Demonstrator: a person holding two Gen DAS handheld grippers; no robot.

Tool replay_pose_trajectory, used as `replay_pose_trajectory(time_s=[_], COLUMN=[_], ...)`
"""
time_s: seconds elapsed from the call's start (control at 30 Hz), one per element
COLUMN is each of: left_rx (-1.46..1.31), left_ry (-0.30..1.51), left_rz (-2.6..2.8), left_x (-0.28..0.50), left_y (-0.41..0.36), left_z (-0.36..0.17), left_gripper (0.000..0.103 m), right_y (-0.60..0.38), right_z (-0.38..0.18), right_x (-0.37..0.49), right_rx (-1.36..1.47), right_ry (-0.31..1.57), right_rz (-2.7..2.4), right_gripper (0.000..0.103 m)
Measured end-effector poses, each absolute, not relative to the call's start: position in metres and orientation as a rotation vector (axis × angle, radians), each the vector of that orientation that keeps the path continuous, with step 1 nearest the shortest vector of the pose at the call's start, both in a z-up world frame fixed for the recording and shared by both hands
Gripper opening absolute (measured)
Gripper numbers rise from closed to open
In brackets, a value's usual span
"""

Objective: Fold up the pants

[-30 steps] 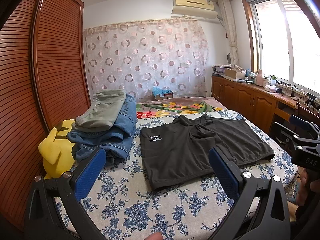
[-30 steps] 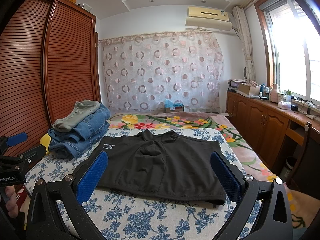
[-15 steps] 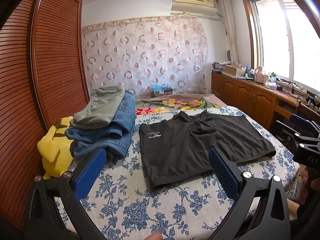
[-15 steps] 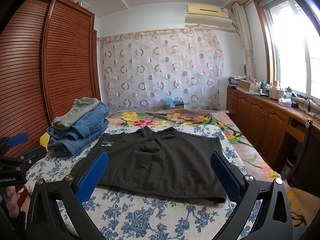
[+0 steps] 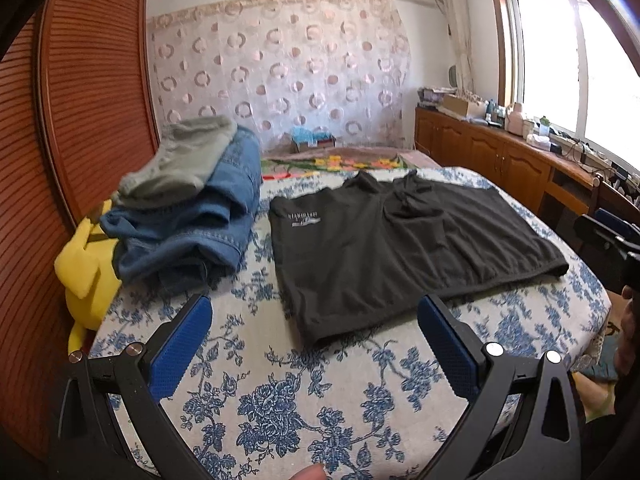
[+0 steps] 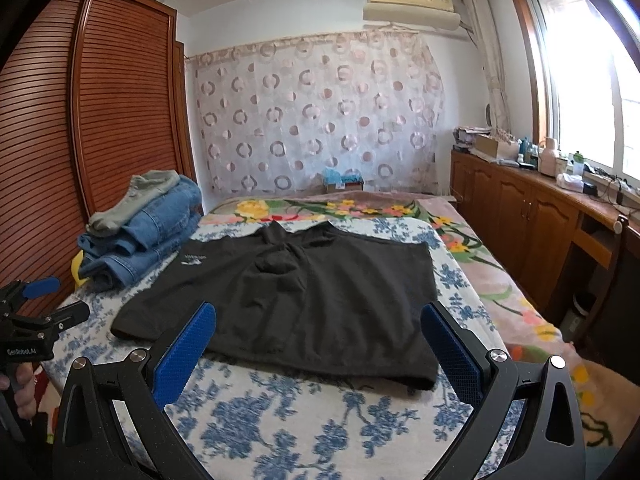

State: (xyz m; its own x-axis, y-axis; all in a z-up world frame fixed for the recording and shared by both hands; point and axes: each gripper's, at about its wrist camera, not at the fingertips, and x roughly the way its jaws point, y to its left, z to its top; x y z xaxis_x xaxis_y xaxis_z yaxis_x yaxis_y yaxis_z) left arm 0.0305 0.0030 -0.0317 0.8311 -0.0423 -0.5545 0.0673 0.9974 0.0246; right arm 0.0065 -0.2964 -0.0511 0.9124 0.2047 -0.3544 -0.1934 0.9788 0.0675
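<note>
Closing on the bed, the left gripper (image 5: 314, 328) hung low over the blue-flowered bedspread (image 5: 280, 400) with its blue-padded fingers (image 5: 180, 346) spread wide and nothing between them; the right gripper (image 6: 318, 334) matched it, fingers (image 6: 184, 350) wide and empty, poised just short of the near hem. Compared with the frames half a second and a full second before, both cameras had tipped downward and moved in: the ceiling had dropped out of the left view, and the garment filled more of each picture. That read as the approach to a first grasp, so folding proper had not yet begun.

Just beyond the fingertips lay the black shorts (image 5: 400, 248), spread flat on the bedspread, near hem toward the grippers, a small pale logo (image 5: 303, 218) at the left corner and a bunched ridge running down the middle. Their position on the bed looked unchanged from the earlier frames.

To the left, a stack of folded jeans (image 5: 192, 228) topped by a grey-green garment (image 5: 184, 156) sat beside the shorts, apart from them, with a yellow plush toy (image 5: 80, 264) wedged against the slatted wardrobe (image 5: 92, 100).

Farther off, a flowered blanket (image 6: 340, 208) covered the bed's far end below the circle-patterned curtain (image 6: 320, 116)
</note>
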Motion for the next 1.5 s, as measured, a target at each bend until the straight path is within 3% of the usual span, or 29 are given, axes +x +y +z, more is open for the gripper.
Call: replay_pose_trajectory(time_s=[0.4,0.63,0.93,1.17,1.3,1.5], left_rx=[0.046,0.036,0.017,0.014,0.007,0.005], left_ry=[0.697,0.742,0.805,0.81,0.801,0.79], left_rz=[-0.077,-0.123,-0.178,-0.186,-0.207,-0.234], left_x=[0.049,0.056,0.07,0.078,0.082,0.077], left_y=[0.017,0.021,0.025,0.027,0.026,0.022], left_z=[-0.073,-0.085,-0.096,-0.096,-0.095,-0.092], left_gripper=[0.102,0.094,0.062,0.038,0.023,0.012], right_y=[-0.316,-0.318,-0.31,-0.313,-0.32,-0.333], right_z=[-0.054,-0.048,-0.034,-0.027,-0.024,-0.024], right_x=[0.009,0.021,0.027,0.029,0.026,0.022], right_rx=[0.027,0.039,0.022,0.017,0.019,0.024], right_ry=[0.483,0.566,0.64,0.652,0.628,0.598], right_rz=[0.142,0.149,0.2,0.219,0.225,0.231], right_gripper=[0.102,0.091,0.066,0.018,0.011,0.009])
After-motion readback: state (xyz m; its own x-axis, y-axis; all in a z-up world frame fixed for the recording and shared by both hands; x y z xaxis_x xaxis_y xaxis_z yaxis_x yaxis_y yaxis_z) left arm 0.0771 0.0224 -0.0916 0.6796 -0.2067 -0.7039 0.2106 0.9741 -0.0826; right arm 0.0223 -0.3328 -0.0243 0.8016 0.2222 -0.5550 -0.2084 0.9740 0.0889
